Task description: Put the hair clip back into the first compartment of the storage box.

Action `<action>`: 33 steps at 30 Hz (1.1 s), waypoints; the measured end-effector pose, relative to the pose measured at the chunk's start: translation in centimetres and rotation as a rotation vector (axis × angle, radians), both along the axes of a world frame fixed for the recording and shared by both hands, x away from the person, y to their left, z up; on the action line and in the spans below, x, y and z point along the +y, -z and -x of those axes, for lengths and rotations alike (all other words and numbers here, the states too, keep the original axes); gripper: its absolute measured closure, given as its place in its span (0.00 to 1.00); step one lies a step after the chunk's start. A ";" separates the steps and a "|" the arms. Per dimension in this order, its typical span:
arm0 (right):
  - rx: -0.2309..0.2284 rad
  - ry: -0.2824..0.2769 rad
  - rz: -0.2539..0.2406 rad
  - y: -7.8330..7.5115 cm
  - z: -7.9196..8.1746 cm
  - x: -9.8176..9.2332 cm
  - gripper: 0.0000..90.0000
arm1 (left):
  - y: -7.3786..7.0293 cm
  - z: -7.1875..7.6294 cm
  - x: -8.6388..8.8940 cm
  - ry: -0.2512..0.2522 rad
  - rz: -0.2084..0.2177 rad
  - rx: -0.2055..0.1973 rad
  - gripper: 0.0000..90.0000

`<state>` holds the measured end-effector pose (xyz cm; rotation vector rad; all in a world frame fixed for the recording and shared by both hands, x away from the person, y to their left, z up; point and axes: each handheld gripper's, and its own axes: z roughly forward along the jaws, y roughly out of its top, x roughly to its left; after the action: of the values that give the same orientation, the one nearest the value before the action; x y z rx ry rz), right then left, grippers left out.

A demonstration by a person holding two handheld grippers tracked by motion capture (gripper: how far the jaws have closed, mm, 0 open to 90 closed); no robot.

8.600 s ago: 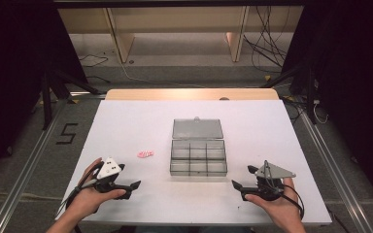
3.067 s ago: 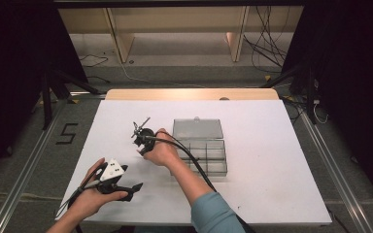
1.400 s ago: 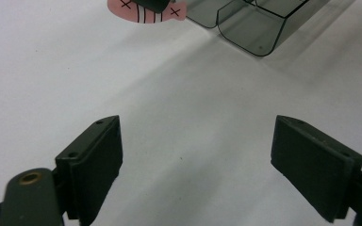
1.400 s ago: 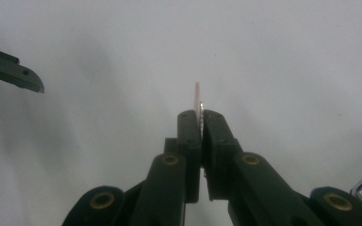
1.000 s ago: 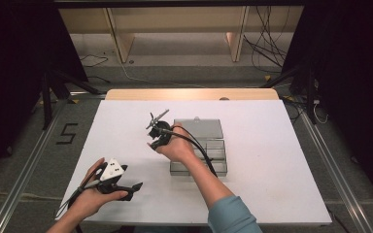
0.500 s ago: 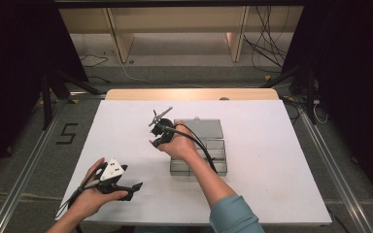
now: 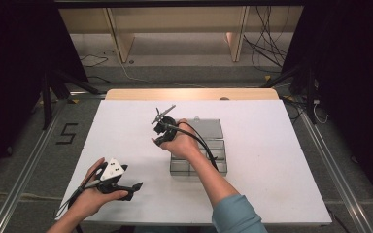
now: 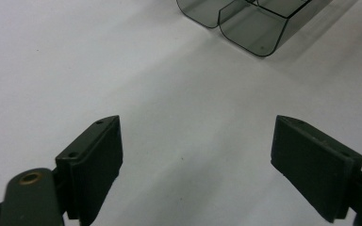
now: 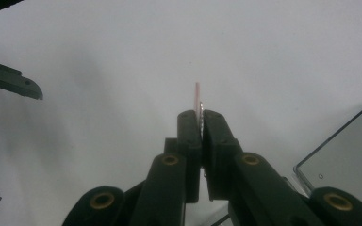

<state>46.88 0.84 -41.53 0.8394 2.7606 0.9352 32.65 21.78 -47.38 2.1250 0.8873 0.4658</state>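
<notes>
**A thin pink thing pinched in my right gripper**

My right gripper (image 9: 201, 123) was lifted over the white table (image 7: 281, 160), at about 10 o'clock from the clear compartment box (image 7: 199, 153). Its two jaws were squeezed together on a small thin pink piece (image 9: 197, 96). The piece stood on edge, and just a sliver stuck out past the jaw tips. I could not tell what it was.

I think it was very light and flat, maybe a bit bendy. A thing so thin can slip or twist, so I judged the best hold was flat on its two wide faces, close to the middle, with a gentle squeeze.

My left gripper (image 8: 195, 160) rested low on the table at about 7 o'clock from the box. Its jaws were wide apart, with nothing between them.

I counted one pink piece, one box with its lid (image 7: 206, 128) open flat behind it, two grippers and one table. The box had several small cells, and the ones I could see looked empty.
</notes>
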 end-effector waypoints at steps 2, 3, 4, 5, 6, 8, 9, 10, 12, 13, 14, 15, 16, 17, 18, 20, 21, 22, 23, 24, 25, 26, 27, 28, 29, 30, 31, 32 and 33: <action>-0.001 0.002 0.000 -0.1 0.0 -0.1 0.97 | 0.0 0.0 0.0 0.000 0.000 0.000 0.19; -0.002 0.003 0.002 -0.1 -0.1 -0.2 0.97 | 0.0 0.0 0.0 0.000 -0.001 0.000 0.19; -0.002 0.005 0.002 -0.1 -0.1 -0.2 0.97 | 0.0 0.0 0.0 0.000 0.000 0.001 0.19; -0.003 0.006 0.003 -0.2 -0.1 -0.3 0.97 | 0.0 0.0 0.0 0.000 0.000 0.001 0.19; -0.004 0.006 0.002 -0.2 -0.1 -0.3 0.97 | 0.0 0.0 0.0 0.000 -0.001 0.001 0.19; -0.003 0.009 0.003 -0.3 -0.1 -0.4 0.97 | 0.0 0.0 0.0 0.000 0.000 0.001 0.19; -0.004 0.010 0.002 -0.3 -0.1 -0.5 0.97 | 0.0 0.0 0.0 0.001 -0.001 0.001 0.19; -0.003 0.012 0.000 -0.3 -0.1 -0.5 0.97 | 0.0 0.0 0.0 0.000 0.000 0.002 0.19; -0.007 0.012 0.004 -0.4 -0.1 -0.7 0.97 | 0.0 0.0 0.0 -0.001 0.001 0.003 0.19; -0.006 0.013 0.001 -0.4 -0.1 -0.7 0.97 | 0.0 0.0 0.0 -0.001 -0.001 0.001 0.19; -0.006 0.013 -0.001 -0.5 -0.1 -0.8 0.97 | 0.0 0.0 0.0 -0.001 -0.001 0.001 0.19; -0.007 0.016 -0.001 -0.5 -0.1 -0.8 0.97 | 0.0 0.0 0.0 -0.001 0.001 0.003 0.19; -0.007 0.016 -0.002 -0.6 -0.1 -0.9 0.97 | 0.0 0.0 0.0 -0.001 0.002 0.003 0.19; -0.010 0.014 0.001 -0.6 -0.2 -0.9 0.97 | 0.0 0.0 0.0 -0.001 0.000 0.001 0.19; -0.010 0.018 0.000 -0.6 -0.2 -1.0 0.97 | 0.0 0.0 0.0 -0.001 0.000 0.001 0.19; -0.009 0.020 -0.002 -0.6 -0.2 -1.1 0.97 | 0.0 0.0 0.0 -0.002 0.002 0.003 0.19; -0.009 0.024 0.001 -0.6 -0.2 -1.2 0.97 | 0.0 0.0 0.0 -0.002 0.002 0.003 0.19; -0.011 0.020 0.002 -0.6 -0.2 -1.2 0.97 | 0.0 0.0 0.0 -0.002 0.002 0.003 0.19; -0.013 0.021 0.000 -0.6 -0.2 -1.3 0.97 | 0.0 0.0 0.0 -0.002 0.002 0.004 0.19; -0.014 0.021 -0.001 -0.6 -0.1 -1.4 0.97 | 0.0 0.0 0.0 -0.002 0.002 0.004 0.19; -0.015 0.022 0.001 -0.6 -0.1 -1.4 0.97 | 0.0 0.0 0.0 -0.001 -0.001 0.003 0.19; -0.016 0.021 0.001 -0.7 -0.1 -1.5 0.97 | 0.0 0.0 0.0 -0.001 0.000 0.002 0.19; -0.014 0.024 -0.001 -0.7 -0.1 -1.6 0.97 | 0.0 0.0 0.0 -0.001 -0.001 0.002 0.19; -0.015 0.026 0.000 -0.7 -0.2 -1.6 0.97 | 0.0 0.0 0.0 -0.001 0.000 0.002 0.19; -0.016 0.027 -0.001 -0.7 -0.2 -1.7 0.97 | 0.0 0.0 0.0 -0.002 0.001 0.003 0.19; -0.014 0.030 0.000 -0.8 -0.2 -1.7 0.97 | 0.0 0.0 0.0 -0.001 -0.001 0.001 0.19; -0.016 0.029 0.002 -0.8 -0.2 -1.8 0.97 | 0.0 0.0 0.0 -0.002 -0.001 0.002 0.19; -0.015 0.029 0.002 -0.8 -0.2 -1.9 0.97 | 0.0 0.0 0.0 -0.003 0.000 0.003 0.19; -0.014 0.029 0.002 -0.8 -0.2 -1.9 0.97 | 0.0 0.0 0.0 -0.003 0.000 0.003 0.19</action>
<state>47.09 -1.07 -40.76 0.8677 2.7297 0.9289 32.65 21.81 -47.39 2.1248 0.8926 0.4645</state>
